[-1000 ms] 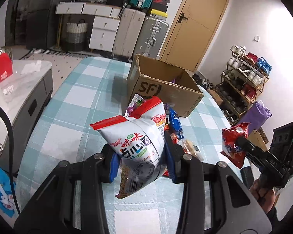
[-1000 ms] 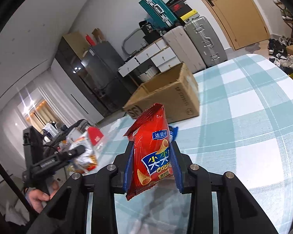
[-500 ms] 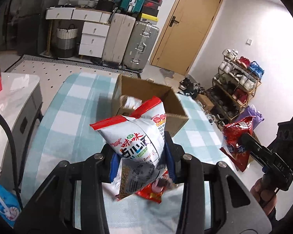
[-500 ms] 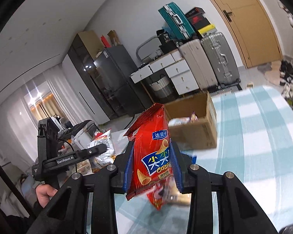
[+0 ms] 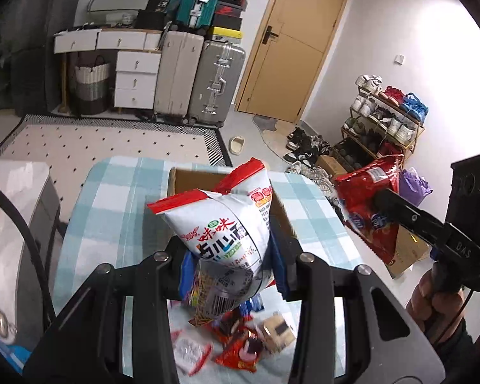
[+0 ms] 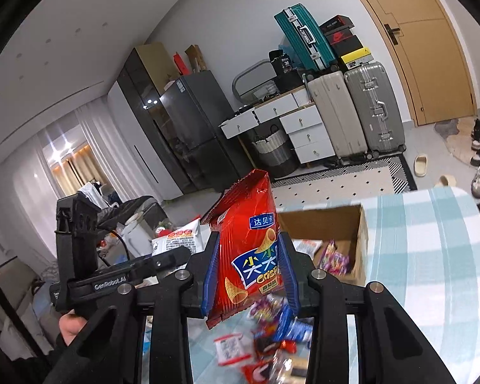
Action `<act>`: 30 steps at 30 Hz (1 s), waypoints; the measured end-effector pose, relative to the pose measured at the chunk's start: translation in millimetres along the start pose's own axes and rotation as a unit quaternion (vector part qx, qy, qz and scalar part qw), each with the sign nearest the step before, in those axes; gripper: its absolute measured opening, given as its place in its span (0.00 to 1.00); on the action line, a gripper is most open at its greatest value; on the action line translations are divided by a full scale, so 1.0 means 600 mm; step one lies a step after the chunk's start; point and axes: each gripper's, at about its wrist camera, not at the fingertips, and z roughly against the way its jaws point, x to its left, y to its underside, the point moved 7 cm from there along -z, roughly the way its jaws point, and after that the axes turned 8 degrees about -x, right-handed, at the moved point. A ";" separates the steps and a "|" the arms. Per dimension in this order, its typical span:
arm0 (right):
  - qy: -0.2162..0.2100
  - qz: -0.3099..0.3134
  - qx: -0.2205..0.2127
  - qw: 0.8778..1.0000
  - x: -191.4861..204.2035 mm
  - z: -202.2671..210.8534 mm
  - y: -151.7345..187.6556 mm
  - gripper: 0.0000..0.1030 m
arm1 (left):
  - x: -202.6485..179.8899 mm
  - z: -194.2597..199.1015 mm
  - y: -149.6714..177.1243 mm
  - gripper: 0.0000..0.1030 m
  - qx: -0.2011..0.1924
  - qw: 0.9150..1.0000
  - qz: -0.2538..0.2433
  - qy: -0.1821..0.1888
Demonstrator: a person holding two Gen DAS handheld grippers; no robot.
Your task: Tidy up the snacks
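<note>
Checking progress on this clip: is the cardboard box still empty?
Not empty. The right wrist view shows the open cardboard box with a few small snack packets lying inside.

Lived-in home, fridge [image 6: 188, 134], stacked suitcases [image 5: 201, 80], shoe rack [image 5: 384, 121] by door [image 5: 291, 41], checked tablecloth [image 5: 118, 192]
</note>
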 end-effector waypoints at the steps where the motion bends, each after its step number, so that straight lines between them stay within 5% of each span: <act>1: 0.000 0.002 0.002 1.000 -0.001 -0.009 -0.009 0.34 | -0.004 -0.012 -0.012 0.35 0.001 1.000 -0.008 0.005; 11: 0.024 -0.016 0.020 0.999 -0.042 -0.108 -0.051 0.34 | 0.010 -0.167 -0.070 0.35 0.036 0.999 -0.011 -0.005; 30: 0.099 -0.012 0.082 0.992 -0.173 -0.245 0.022 0.34 | 0.058 -0.377 -0.021 0.35 0.103 0.995 0.003 -0.007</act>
